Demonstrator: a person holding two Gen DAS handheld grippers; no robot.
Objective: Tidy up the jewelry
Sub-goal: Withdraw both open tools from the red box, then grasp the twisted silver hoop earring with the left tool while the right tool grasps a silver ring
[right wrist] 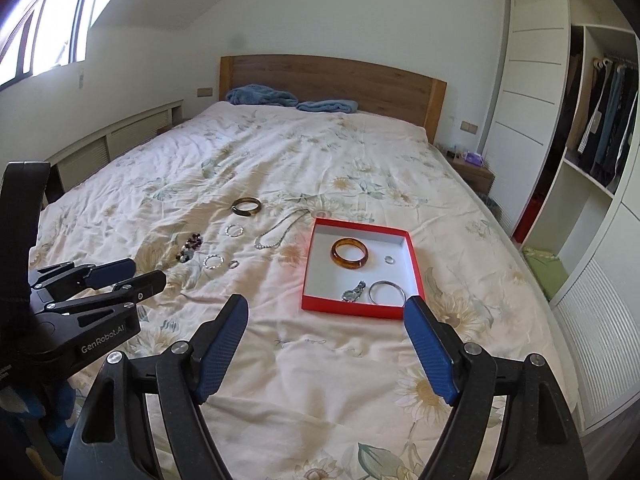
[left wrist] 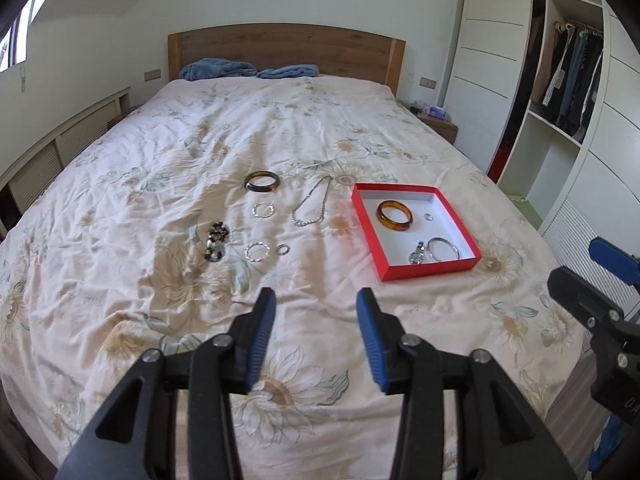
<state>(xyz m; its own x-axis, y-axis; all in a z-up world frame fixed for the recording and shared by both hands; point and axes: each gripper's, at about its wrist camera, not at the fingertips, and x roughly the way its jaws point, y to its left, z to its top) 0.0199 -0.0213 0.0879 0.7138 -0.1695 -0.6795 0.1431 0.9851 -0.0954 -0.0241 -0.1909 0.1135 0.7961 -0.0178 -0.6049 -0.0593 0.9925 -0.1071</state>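
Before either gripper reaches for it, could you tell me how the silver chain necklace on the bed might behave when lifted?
The silver chain necklace lies in a loose, limp loop, so it will probably droop and swing. Its fine links look light, and might slip between pads.

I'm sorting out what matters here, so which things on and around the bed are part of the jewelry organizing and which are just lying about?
Part of the job:
red box
amber bangle, small ring, watch, silver bangle, all in the box
dark bangle
necklace
beaded bracelet
two silver hoops
loose ring

Lying about:
blue blankets
hanging clothes
nightstand
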